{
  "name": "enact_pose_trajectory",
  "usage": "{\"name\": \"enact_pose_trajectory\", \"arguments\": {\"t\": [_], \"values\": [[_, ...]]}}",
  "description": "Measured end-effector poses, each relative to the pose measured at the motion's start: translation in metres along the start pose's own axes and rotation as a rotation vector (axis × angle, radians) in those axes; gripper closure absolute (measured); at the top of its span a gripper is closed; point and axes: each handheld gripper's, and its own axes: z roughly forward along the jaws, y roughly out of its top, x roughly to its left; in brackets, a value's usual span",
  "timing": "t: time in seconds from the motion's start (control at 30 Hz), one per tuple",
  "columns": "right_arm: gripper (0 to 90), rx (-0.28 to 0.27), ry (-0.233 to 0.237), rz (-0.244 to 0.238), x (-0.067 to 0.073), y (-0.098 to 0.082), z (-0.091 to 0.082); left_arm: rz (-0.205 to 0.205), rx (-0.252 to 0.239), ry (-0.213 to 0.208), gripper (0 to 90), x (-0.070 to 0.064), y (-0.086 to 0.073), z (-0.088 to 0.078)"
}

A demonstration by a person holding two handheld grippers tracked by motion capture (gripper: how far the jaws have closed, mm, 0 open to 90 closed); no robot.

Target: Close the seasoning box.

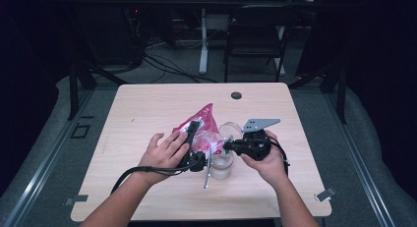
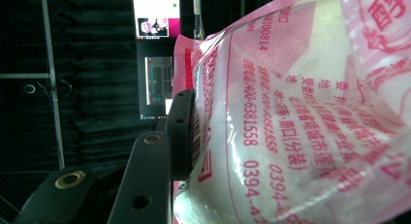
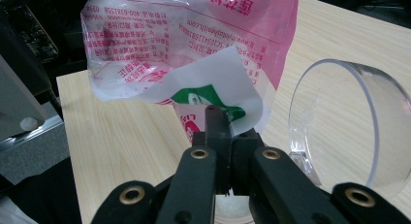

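Around the pink bag (image 1: 204,126), held up at mid-table, bare table (image 1: 147,104) is left open to its far side and its left, where a gripper could be passed freely. Just right of the bag the way is blocked by a clear jar (image 1: 223,153) and the right gripper (image 1: 227,146), clamped on the bag's corner. The bag's near side is closed off by the left gripper (image 1: 193,138) and both forearms
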Motion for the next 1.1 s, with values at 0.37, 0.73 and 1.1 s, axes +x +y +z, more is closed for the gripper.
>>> {"name": "enact_pose_trajectory", "arguments": {"t": [0.37,0.73,1.1], "values": [[89.9,0.011,-0.010,-0.004,-0.0004,-0.0004,0.0000,0.008,0.010,0.004,66.2,0.0022,0.0012,-0.0006],[90.0,0.009,-0.010,-0.004,-0.0016,-0.0006,-0.0004,0.004,-0.003,0.019,66.2,0.0018,0.0020,-0.0001],[90.0,0.010,-0.011,-0.002,-0.0022,-0.0008,-0.0006,0.004,-0.002,0.017,66.3,0.0015,0.0027,0.0001]]}}
